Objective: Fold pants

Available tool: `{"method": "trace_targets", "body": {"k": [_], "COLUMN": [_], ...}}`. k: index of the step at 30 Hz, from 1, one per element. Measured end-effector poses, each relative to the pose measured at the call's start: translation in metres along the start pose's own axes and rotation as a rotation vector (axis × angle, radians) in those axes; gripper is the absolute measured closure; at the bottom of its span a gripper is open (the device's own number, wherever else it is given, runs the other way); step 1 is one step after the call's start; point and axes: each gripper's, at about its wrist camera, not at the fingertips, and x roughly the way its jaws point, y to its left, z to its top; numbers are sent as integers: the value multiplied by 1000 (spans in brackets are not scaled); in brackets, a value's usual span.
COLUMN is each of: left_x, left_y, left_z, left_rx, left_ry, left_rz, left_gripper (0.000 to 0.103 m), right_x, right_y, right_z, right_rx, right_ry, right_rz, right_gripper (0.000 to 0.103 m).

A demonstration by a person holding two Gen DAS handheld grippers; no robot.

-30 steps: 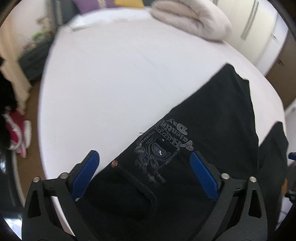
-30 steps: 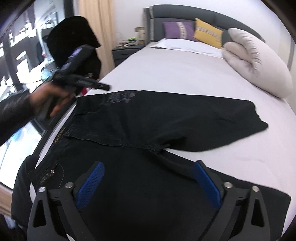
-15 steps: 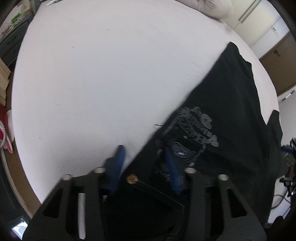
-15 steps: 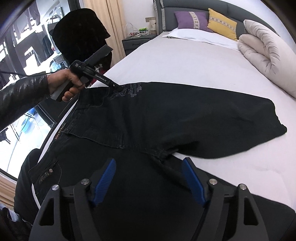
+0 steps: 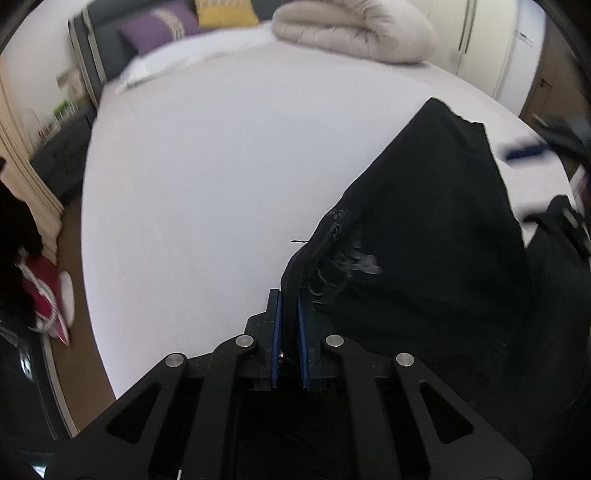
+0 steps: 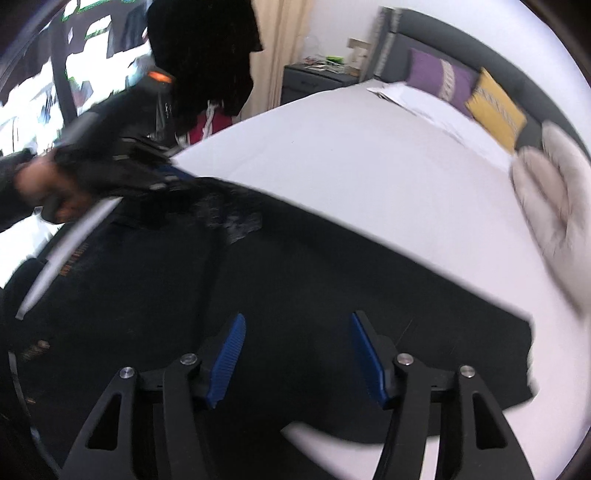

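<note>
The black pants lie spread on the white bed, waistband at its near-left edge, legs running long toward the right side. The left gripper has its fingers pinched on the waistband corner (fabric bunches up from them). The right gripper, fingers wide and empty, hovers above the pants, nearer the leg that probably gets folded over.

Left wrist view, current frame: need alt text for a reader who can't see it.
The left tool is shut on the edge of black pants, lifting the fabric off a white bed; a grey printed graphic shows near the pinch. Purple and yellow pillows and a rolled beige duvet lie at the headboard end, and the frame is motion-blurred.
</note>
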Motion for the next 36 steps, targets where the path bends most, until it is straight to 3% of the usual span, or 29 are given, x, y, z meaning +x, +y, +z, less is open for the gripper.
{"method": "trace_targets", "body": {"k": [4,7,12,16,19,26,33,36], "left_x": [-9,-24,-34,-41,-40,-41,-60,-68], "left_y": [-12,-10,-22,-24,-22,-20,-24,-32], "left_z": [-6,-16,-23,-40,-44,-48,-52,-59], "left_rx": [-3,-9,4,0,-12,-32,-85,-114], "left_ry": [-59,-74,-88,-96,-100,-107,-131,-138], "left_rz": [7,13,24,17,11,-5,-7,-26], "left_gripper": [96,96,96,96,96,96,96,96], "right_x": [22,43,78,99,102,93,69,62], "right_y": [-9,-13,-13,-24,-35,-58,-64,-58], "right_z": [29,46,56,59,59,59,54,38], "right_rx": [-136,-231,-333,-338,-286,-143,110,257], "right_ry": [31,82,166,237,260,261,197,180], "right_rz": [-28,-42,-27,-9,6,44,65,123], "right_gripper": [44,51,52,74,93,97,99,99]}}
